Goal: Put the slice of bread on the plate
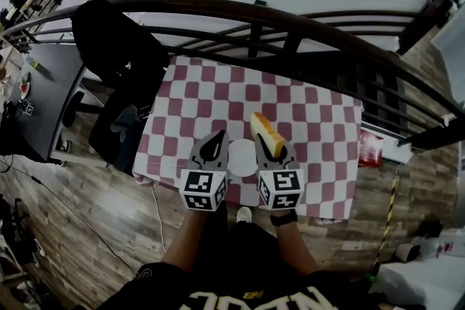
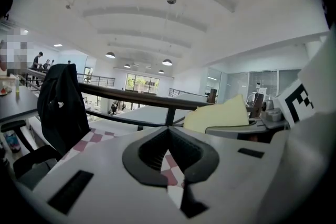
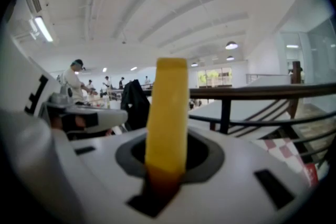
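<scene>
A slice of bread (image 1: 267, 134), yellow with a brown crust, stands on edge in my right gripper (image 1: 273, 150), whose jaws are shut on its lower end. In the right gripper view the slice (image 3: 167, 118) rises straight up from between the jaws. A small white plate (image 1: 242, 157) lies on the red-and-white checked tablecloth (image 1: 218, 94), near the front edge and between my two grippers. Left of the plate my left gripper (image 1: 213, 149) is shut with nothing in it; its pads (image 2: 152, 152) meet at the tip. From the left gripper view the bread (image 2: 218, 113) shows at the right.
A dark curved railing (image 1: 290, 19) runs behind the table. At the left stands a black chair with a jacket over it (image 1: 116, 47), with a dark desk (image 1: 36, 94) further left. A red packet (image 1: 370, 149) lies beyond the table's right edge.
</scene>
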Demonstrator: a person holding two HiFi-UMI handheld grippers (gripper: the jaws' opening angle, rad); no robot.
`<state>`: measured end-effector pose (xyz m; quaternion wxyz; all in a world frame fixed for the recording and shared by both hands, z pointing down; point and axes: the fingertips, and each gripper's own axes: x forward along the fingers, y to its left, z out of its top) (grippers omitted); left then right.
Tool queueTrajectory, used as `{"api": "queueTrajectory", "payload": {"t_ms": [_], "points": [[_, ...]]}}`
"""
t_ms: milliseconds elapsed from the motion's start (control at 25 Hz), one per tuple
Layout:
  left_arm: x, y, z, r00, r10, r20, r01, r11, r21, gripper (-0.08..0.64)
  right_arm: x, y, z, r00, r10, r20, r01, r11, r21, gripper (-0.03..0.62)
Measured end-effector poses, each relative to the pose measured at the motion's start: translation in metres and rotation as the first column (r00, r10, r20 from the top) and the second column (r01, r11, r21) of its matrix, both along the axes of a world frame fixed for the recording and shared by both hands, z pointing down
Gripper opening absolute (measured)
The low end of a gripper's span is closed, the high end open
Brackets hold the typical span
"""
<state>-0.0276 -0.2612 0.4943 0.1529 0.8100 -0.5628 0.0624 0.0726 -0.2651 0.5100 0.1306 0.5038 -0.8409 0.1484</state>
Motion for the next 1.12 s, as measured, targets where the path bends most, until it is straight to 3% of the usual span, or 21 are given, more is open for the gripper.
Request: {"api": "queueTrajectory", "payload": {"t_ms": [600, 880, 1120], "points": [[0.0, -0.008, 0.076, 0.995, 0.097, -0.006, -0.097, 0.985, -0.142, 0.018, -0.005, -0.006, 0.076, 0.998, 0.06, -0.003, -0.059, 0.98, -0.191, 0.098], [-0.005, -0.006, 0.099, 0.994, 0.114, -0.002, -0.112, 0.974, -0.196, 0.018, -0.011, 0.008, 0.119, 0.997, 0.073, 0.016, -0.064, 0.946, -0.319, 0.098], [-0.01, -0.008, 0.113, 0.992, 0.124, 0.002, -0.12, 0.967, -0.224, 0.018, -0.021, 0.011, 0.135, 0.995, 0.085, 0.048, -0.061, 0.925, -0.376, 0.098]]}}
